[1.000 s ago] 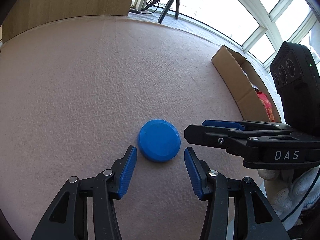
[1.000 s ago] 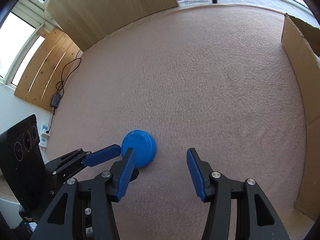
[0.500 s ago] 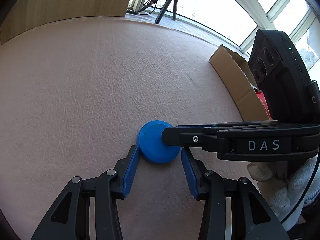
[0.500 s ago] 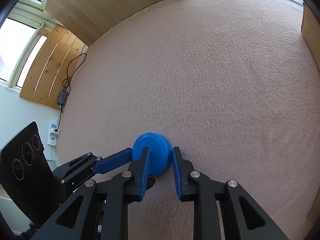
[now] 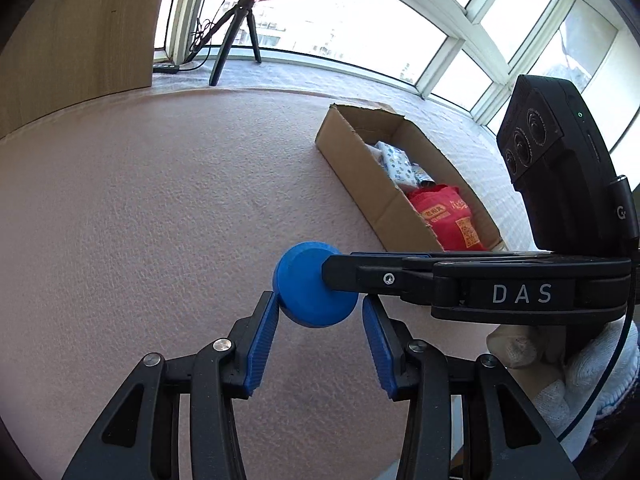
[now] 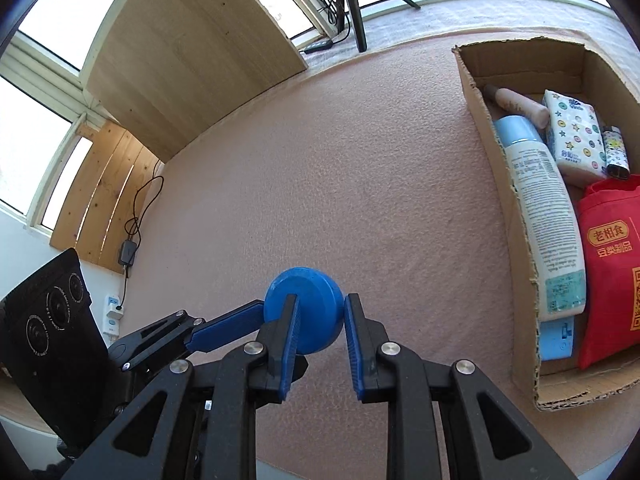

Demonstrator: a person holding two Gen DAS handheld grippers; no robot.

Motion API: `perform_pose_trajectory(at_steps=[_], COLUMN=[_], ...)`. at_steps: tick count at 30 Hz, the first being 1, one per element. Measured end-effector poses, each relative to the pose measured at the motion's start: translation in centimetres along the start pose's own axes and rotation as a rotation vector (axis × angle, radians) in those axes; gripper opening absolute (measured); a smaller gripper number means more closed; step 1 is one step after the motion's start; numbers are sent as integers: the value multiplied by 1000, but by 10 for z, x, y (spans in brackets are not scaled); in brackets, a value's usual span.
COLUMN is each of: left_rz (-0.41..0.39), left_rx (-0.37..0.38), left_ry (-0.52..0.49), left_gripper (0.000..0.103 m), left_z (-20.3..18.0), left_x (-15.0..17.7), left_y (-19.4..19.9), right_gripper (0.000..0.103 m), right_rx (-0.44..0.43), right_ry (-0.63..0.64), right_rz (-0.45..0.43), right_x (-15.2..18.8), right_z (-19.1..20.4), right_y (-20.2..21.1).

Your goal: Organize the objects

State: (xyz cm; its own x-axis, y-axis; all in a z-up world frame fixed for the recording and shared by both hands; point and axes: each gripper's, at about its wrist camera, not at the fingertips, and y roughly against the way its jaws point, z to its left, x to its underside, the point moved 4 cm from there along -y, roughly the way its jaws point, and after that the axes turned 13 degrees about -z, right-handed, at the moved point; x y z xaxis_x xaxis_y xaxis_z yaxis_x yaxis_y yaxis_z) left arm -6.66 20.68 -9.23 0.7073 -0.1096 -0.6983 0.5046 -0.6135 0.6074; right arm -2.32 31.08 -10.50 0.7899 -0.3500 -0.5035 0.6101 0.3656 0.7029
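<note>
Above the pink mat point(image 6: 360, 184), a blue disc point(image 6: 308, 312) is pinched at its edges by the right gripper point(image 6: 320, 320), well short of the cardboard box point(image 6: 516, 216). The left gripper point(image 5: 320, 320) is spread wide, holding nothing, one pad point(image 5: 262, 336) beside the disc. A slip is judged likely: the rim hold is shallow, and a knock could dislodge it.

Pink carpet point(image 5: 160, 200), pale wooden panel point(image 6: 192, 52), bright bay windows point(image 5: 360, 12), black tripod point(image 5: 236, 36) on the sunlit sill

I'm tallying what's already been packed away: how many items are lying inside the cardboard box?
6 visible in the cardboard box: a beige tube at the far end, white bottle, tissue pack, lighter, red bag, light-blue item. More may be hidden.
</note>
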Motion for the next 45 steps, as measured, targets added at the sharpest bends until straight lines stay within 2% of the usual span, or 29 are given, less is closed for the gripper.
perform_pose_trajectory(at_steps=[12,16,17,22,27,38,41,45], left_rz=[54,58,60,81,66,4,-26,-52], left_rx=[202,158,152,78,-14,-172,-240,-292], left_ry=[-87,-119,-120,-109,-54,56,60,64], left_gripper=[49,65,65,66,74,87,90,95], left_z=[-119,-135,-134,-104,-61,9,24,39], left_x=[-32,-33,-31,-13,-5,-5,-5,-7], left_y=[-64,-75,-75,-63,-42,14,31,52], right_gripper=[23,32,33,34,36,44,47,52], right_rx=[198,238,247,256,261,236,248,264], right_ry=[-35,-99,-105,-118,-82,25,57,107], right_rz=[-191,-221,-222,-231,-222,-193,-190,-185], right_x=[-27,-32,-31,-22,-18,-17,-16,-14], right_z=[-83,-107,-112,-120,-114,-66,-53,-32], right_y=[92,105,107,113,109,85,78,67])
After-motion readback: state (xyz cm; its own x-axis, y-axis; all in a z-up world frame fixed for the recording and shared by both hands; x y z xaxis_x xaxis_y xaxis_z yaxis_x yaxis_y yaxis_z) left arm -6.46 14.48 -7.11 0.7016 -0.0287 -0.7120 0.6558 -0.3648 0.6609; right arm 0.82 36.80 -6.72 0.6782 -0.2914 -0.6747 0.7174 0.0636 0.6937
